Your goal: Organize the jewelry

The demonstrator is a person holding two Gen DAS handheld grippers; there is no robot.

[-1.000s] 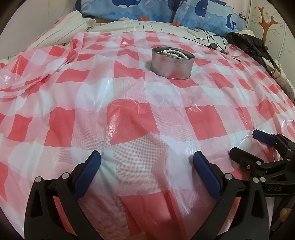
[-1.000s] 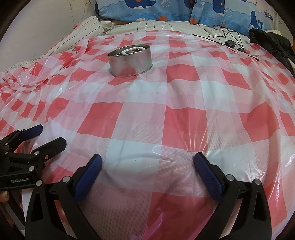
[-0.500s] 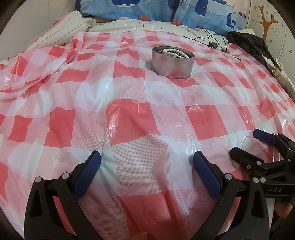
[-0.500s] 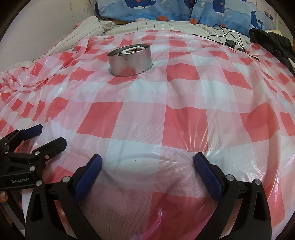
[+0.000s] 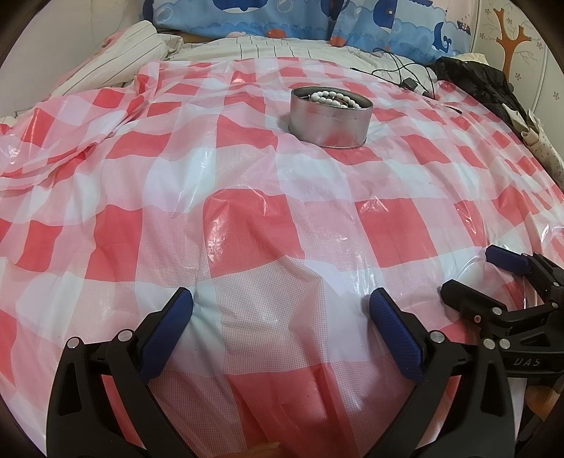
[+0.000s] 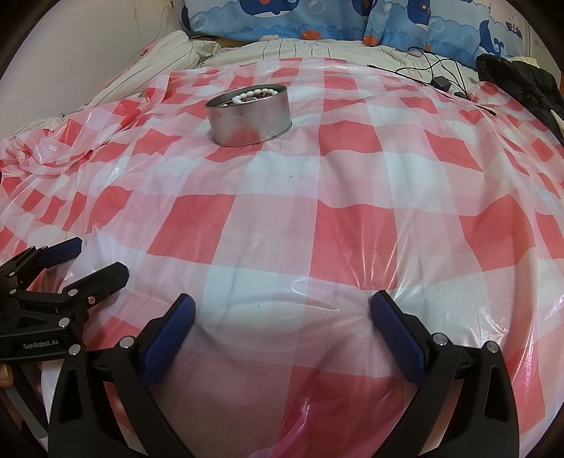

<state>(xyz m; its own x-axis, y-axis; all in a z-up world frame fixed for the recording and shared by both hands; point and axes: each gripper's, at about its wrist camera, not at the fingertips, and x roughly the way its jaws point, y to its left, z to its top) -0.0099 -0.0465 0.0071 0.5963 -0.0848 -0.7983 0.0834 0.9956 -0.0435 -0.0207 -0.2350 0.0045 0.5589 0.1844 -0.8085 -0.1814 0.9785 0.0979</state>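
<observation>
A round silver tin (image 5: 330, 118) stands on the red-and-white checked plastic sheet (image 5: 176, 176), far ahead of both grippers; it also shows in the right wrist view (image 6: 249, 118). A white bead bracelet (image 5: 333, 97) lies inside it, with darker beads under it (image 6: 257, 95). My left gripper (image 5: 280, 308) is open and empty, low over the sheet's near part. My right gripper (image 6: 282, 313) is open and empty beside it. Each shows in the other's view: the right gripper (image 5: 472, 273) at lower right, the left gripper (image 6: 95, 259) at lower left.
Blue whale-print pillows (image 5: 282, 17) lie at the far end of the bed. A black cable with a plug (image 5: 409, 82) and a black garment (image 5: 476, 79) lie at the far right. Striped bedding (image 5: 116, 67) is bunched at the far left.
</observation>
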